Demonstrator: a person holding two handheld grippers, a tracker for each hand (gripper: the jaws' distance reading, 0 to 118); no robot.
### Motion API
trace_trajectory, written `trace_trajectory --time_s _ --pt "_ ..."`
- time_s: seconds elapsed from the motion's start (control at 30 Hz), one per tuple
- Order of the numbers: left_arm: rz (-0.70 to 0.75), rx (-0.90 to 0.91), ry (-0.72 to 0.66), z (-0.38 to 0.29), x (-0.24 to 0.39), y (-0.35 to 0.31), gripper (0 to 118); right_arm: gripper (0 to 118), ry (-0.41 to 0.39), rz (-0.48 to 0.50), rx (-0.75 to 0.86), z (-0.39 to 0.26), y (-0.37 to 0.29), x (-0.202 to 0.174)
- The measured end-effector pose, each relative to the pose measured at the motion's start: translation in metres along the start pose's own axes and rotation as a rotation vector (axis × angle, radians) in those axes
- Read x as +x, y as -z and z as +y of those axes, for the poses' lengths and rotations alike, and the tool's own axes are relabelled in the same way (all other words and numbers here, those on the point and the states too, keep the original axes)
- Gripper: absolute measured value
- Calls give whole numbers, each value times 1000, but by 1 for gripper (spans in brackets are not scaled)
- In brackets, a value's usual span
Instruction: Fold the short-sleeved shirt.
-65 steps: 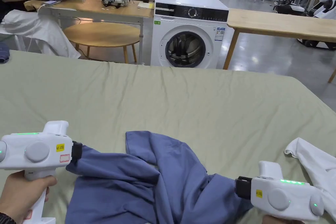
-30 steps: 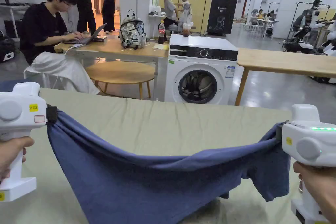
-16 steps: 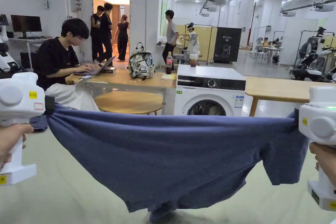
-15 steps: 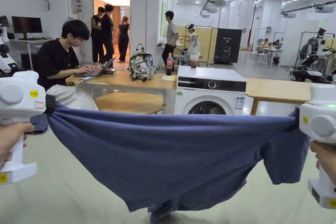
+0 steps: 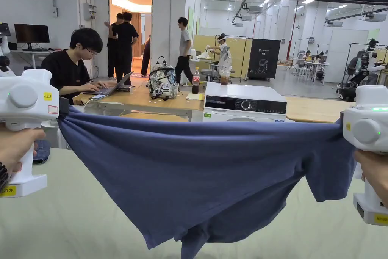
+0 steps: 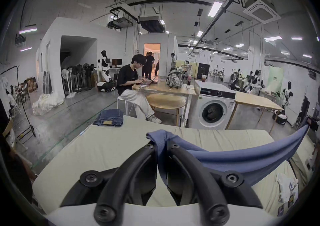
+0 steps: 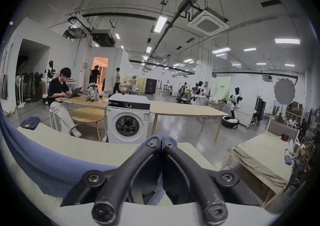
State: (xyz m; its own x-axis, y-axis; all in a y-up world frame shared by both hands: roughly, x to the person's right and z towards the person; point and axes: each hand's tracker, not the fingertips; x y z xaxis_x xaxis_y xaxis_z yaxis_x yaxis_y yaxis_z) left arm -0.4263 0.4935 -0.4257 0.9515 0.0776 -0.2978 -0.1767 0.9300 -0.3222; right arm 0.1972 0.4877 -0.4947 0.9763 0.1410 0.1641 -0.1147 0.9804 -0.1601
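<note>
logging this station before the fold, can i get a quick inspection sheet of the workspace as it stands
surface: pale green cloth-covered table, lightly creased
job's things: blue shirt held up, stretched between both grippers, lower edge hanging near the table
clutter: folded jeans at far left corner; white garment near the right edge
grippers: left gripper and right gripper each have jaws shut on shirt fabric
cables: nothing seen
surroundings: washing machine, wooden tables, a seated person at a laptop, people walking beyond

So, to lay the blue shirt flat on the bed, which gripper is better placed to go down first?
Neither clearly. The left gripper and right gripper each have jaws shut on an end of the shirt, stretched level above the bed. Lowering both together looks best.
</note>
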Motion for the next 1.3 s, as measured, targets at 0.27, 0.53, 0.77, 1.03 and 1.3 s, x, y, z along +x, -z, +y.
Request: trace_trajectory --time_s 0.27,0.53,0.77,1.03,1.3 --pt "-31 -46 -13 -62 -7 -9 3 0 -72 19 -56 -60 -26 7" --pt "-60 -108 -29 -157 -27 -51 3 0 -95 31 -169 -147 -83 24" --pt "-55 -172 -6 -247 -40 -111 4 0 -138 72 -255 -225 -164 30" --pt "-30 -267 -15 -337 -52 -163 4 0 -140 95 -356 -289 -227 31" --pt "-5 -399 20 -403 -62 -165 4 0 -126 86 -484 -347 -240 37"
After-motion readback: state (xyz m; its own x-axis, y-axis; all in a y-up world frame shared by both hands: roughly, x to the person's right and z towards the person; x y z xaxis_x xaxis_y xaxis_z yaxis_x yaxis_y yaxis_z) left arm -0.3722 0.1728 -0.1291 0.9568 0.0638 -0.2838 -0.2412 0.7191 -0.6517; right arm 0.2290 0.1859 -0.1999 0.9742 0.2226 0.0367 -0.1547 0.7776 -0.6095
